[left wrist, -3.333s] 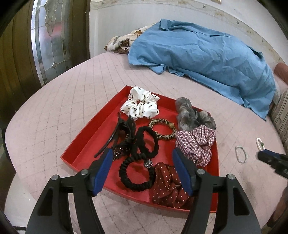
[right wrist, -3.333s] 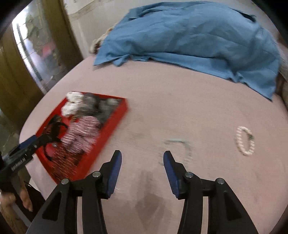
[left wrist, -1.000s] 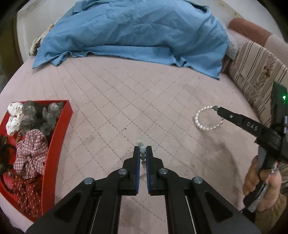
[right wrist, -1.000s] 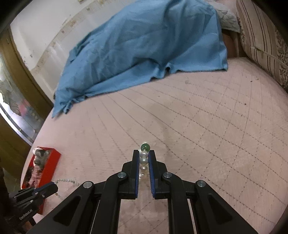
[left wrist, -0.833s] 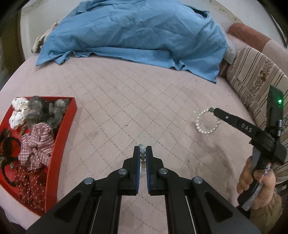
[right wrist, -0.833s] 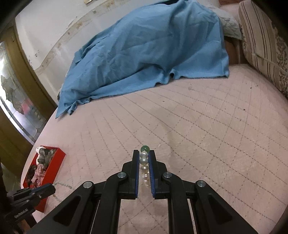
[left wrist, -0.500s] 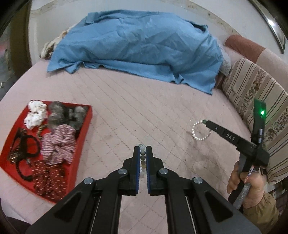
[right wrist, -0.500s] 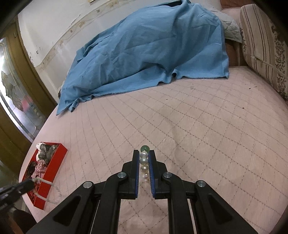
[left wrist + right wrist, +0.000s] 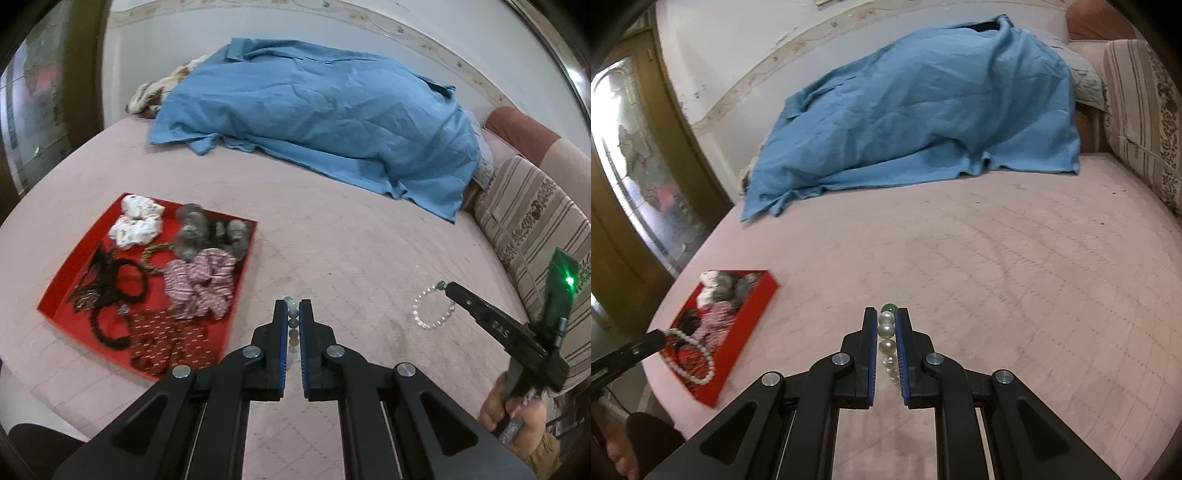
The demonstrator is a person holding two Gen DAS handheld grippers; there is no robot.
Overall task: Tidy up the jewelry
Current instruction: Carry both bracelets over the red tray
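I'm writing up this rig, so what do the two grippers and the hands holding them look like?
Both grippers, left and right, are black with blue pads on the fingers and silver pivot bolts. The right one has white lettering and a green light. The hand wears a brown sleeve.

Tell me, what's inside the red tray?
The red tray holds hair ties: a white scrunchie, a grey one, a pink checked one, a dark red dotted one and black bands. Whatever lies beneath them is hidden.

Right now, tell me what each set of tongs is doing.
Left tongs: shut on a pale bead bracelet.
Right tongs: shut on a pearl bracelet with one green bead.
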